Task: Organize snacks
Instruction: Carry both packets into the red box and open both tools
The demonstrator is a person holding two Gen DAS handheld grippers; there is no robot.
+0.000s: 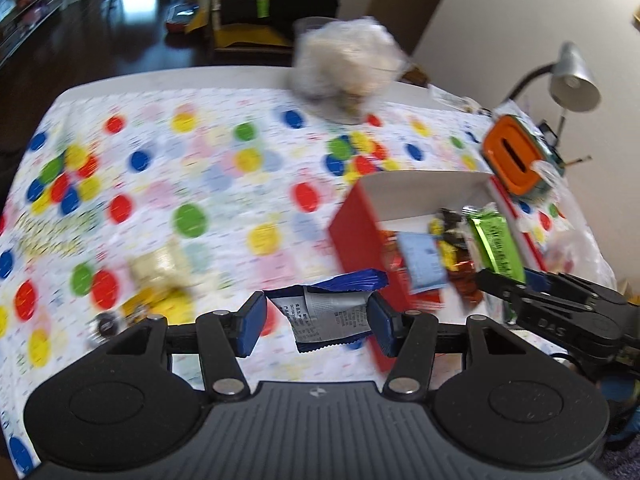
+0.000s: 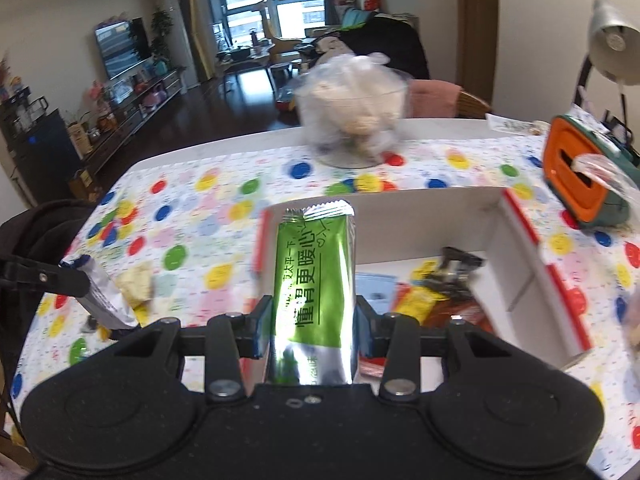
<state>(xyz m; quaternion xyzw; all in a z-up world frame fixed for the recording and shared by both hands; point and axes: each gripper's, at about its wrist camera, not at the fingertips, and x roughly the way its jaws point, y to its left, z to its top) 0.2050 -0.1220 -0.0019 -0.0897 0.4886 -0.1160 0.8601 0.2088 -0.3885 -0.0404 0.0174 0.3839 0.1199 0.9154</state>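
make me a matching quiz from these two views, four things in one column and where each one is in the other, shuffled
Things:
1. green snack packet
2. blue and silver wrapper
3. clear bowl of bagged snacks
4. orange and green tissue holder

Places:
A. far edge of the dotted tablecloth, beyond the box
B. held in the left tool
C. on the table to the right of the red and white box
D. held in the right tool

Pairs: 1-D, 2-B, 3-A, 4-C

Left gripper (image 1: 316, 322) and right gripper (image 2: 310, 326) both clamped, angled downward.
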